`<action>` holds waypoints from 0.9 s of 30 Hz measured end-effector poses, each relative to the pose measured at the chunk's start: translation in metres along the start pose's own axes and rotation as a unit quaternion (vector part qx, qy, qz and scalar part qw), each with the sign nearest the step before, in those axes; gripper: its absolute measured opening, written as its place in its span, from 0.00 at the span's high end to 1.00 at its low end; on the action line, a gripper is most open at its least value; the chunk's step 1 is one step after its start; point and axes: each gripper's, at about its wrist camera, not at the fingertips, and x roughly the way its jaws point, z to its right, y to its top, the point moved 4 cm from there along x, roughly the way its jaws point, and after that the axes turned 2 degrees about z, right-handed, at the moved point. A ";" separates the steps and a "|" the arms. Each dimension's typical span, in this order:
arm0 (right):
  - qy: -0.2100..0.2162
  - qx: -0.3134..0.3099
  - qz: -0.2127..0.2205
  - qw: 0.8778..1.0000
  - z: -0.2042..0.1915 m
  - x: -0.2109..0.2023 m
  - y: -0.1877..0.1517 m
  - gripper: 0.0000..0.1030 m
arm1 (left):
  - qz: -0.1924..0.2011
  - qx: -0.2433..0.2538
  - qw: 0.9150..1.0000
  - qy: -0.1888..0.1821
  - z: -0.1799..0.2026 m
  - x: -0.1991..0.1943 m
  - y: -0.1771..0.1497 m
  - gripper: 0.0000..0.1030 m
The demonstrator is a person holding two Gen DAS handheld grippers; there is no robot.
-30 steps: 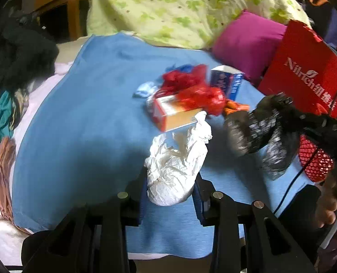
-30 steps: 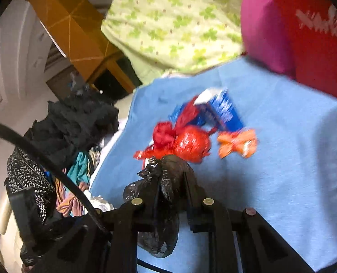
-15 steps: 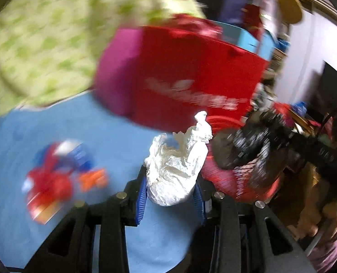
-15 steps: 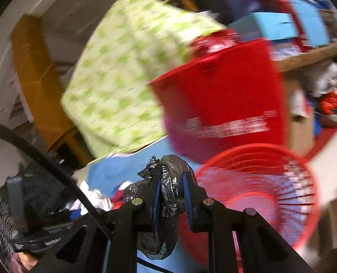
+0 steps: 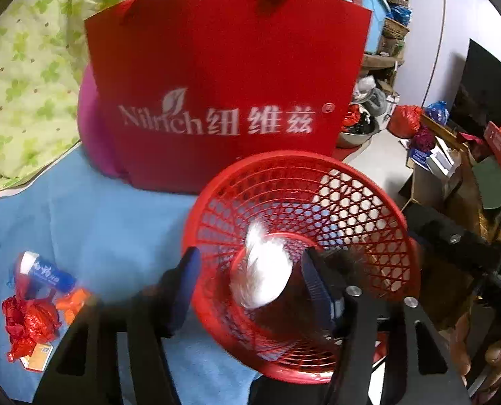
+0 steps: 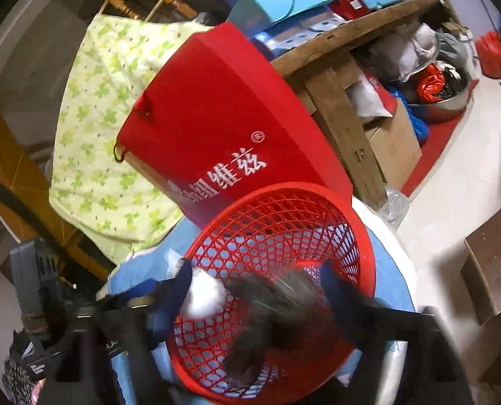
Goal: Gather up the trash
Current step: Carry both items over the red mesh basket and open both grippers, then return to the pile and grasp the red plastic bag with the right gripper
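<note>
Both grippers swung from bed clutter to red basket (image 5: 368, 202); left gripper (image 5: 250, 276) and right gripper (image 6: 257, 293) jaws just opened, white wad (image 5: 267, 270) and black bag (image 6: 267, 303) loose between, basket at 12 o'clock.

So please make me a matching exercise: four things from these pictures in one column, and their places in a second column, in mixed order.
Things:
1. white paper wad
2. red mesh basket
3. red crumpled wrapper
4. red Nilrich bag

Places:
A. behind the basket
B. left side of the blue sheet
C. inside the basket
D. at the sheet's edge

Pairs: 1-C, 2-D, 3-B, 4-A
</note>
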 end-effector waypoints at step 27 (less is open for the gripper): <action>0.215 -0.143 -0.250 0.933 -0.253 0.137 -0.172 0.20 | 0.033 -0.251 0.939 0.232 -0.334 -0.142 -0.248 0.25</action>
